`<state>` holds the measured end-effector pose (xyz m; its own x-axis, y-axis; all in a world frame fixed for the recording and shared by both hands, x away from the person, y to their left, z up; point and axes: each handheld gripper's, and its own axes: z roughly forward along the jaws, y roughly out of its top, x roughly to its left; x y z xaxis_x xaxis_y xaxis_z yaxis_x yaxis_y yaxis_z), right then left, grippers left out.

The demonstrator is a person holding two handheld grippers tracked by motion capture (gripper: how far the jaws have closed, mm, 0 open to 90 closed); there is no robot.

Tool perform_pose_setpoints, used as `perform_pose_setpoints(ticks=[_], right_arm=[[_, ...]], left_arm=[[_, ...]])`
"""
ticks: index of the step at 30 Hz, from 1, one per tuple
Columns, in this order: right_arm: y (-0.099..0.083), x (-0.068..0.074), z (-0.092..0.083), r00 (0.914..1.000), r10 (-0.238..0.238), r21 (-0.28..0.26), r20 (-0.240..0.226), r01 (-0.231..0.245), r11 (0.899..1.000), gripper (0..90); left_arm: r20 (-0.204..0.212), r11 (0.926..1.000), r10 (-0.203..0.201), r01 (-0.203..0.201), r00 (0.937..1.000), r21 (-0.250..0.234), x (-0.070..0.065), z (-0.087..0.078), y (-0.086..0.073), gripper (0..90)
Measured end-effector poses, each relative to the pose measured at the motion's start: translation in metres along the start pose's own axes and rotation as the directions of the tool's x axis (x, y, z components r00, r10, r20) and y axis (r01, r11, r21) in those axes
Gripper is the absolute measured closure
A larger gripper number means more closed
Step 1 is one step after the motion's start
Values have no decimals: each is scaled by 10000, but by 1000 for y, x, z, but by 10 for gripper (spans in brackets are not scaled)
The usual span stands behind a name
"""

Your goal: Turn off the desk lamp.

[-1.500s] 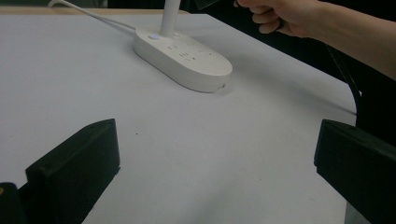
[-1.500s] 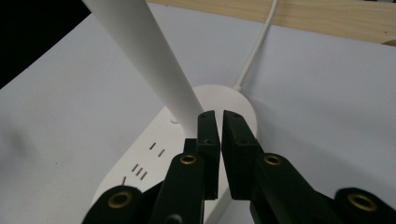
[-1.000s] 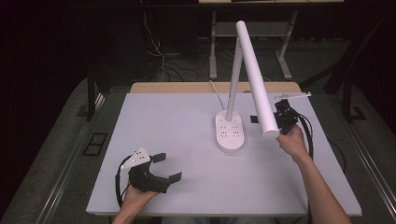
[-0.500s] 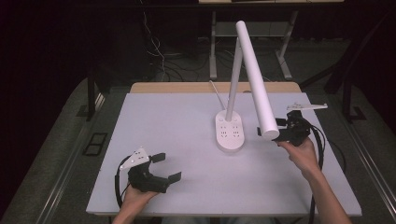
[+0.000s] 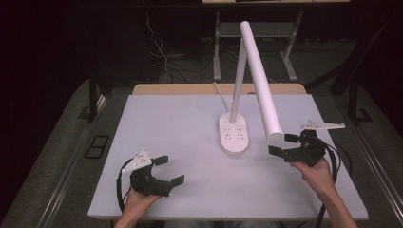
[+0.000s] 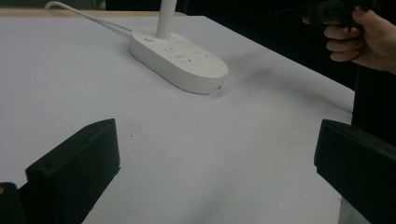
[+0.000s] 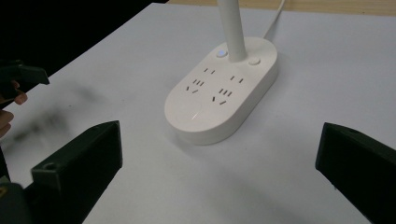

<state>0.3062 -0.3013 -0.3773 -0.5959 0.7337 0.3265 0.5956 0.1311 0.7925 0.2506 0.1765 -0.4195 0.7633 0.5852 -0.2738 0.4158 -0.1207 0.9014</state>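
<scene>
A white desk lamp stands on the table, its oval base (image 5: 234, 135) carrying several sockets. Its long tube head (image 5: 260, 81) slopes down to the right. The base (image 6: 180, 59) lies ahead in the left gripper view, and the base (image 7: 223, 93) sits close in the right gripper view. My left gripper (image 5: 170, 170) rests open near the front left edge, jaws wide with nothing between them. My right gripper (image 5: 283, 144) is held open just below and right of the tube's lower end, apart from it.
The white table (image 5: 166, 123) has a wooden strip along its far edge (image 5: 190, 89). The lamp's white cord (image 5: 219, 94) runs off the back. Dark floor, cables and a metal frame (image 5: 218, 42) lie behind the table.
My right gripper has dropped from the tube's lower end and turned, moving down and toward the front right. The left gripper has stayed where it was.
</scene>
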Motion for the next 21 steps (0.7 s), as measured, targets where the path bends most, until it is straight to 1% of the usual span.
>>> perform_pose_setpoints(ticks=[2, 5, 7, 10, 14, 21], right_arm=[[-6, 2, -3, 9999, 108, -220, -16, -109, 9997, 5], [-16, 5, -7, 9999, 152, -390, -63, -154, 9991, 5], [-22, 7, -7, 9997, 197, -279, -111, -200, 9994, 5], [-32, 9, -6, 9998, 120, -201, -144, -123, 9997, 5], [-43, 14, -5, 10000, -66, 26, 2, 66, 10000, 5], [-61, 23, -4, 10000, -30, 198, 17, 29, 9998, 5]], left_arm=[[-16, 10000, 14, -14, 10000, 1, 0, 0, 0, 0], [-19, 10000, 17, -17, 10000, -5, 0, 0, 0, 0], [-24, 10000, 15, -15, 10000, 5, 0, 0, 0, 0], [-24, 10000, 44, -44, 10000, 12, -1, -1, 0, 0], [-20, 10000, 24, -24, 10000, -6, -1, -1, 0, 0], [6, 10000, 34, -34, 10000, 31, -2, 0, 0, 0]])
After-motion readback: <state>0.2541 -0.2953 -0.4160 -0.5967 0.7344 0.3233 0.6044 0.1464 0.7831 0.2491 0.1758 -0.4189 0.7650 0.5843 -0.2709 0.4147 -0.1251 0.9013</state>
